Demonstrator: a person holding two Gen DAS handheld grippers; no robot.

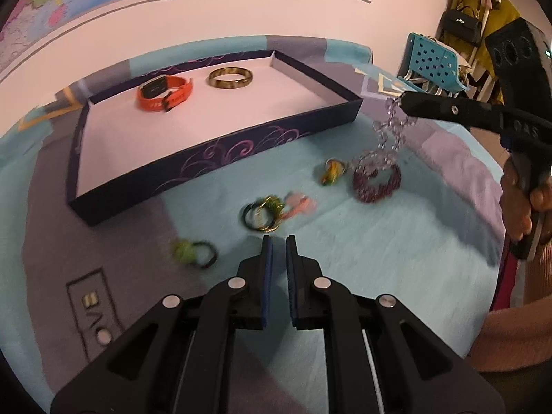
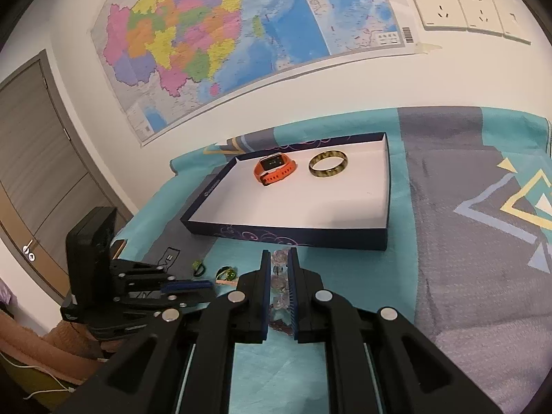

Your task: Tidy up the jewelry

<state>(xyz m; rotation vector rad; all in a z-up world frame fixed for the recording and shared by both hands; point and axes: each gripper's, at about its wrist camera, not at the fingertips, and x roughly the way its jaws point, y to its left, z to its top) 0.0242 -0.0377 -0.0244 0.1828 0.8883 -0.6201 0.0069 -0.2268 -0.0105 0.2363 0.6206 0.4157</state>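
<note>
right gripper [image 2: 278, 289] has its jaws pinched on a string of clear beads [image 2: 278, 284], the strand running down between the blue pads in the lower centre of the right wrist view; from the left wrist view the same beads [image 1: 391, 127] dangle from that gripper's tip [image 1: 407, 101] at the right of the frame, the tail dropping toward a purple beaded bracelet [image 1: 376, 183] lying on the teal cloth [image 1: 396, 241]; left gripper [image 1: 278, 241] sits low centre, jaws a narrow gap apart and nothing between them; just above its tips, a cluster of gold and dark rings [image 1: 263, 214] with something pink beside it (blurred, can't say what); lower left of that, a black hair tie with a green bit [image 1: 196, 252]; the navy tray [image 1: 220, 169] fills the upper left, white floor, holding an orange watch [image 1: 165, 93] and a mottled bangle [image 1: 230, 78] side by side at its far end, apart; a small yellow-green piece [image 1: 332, 171] lies left of the purple bracelet.
</note>
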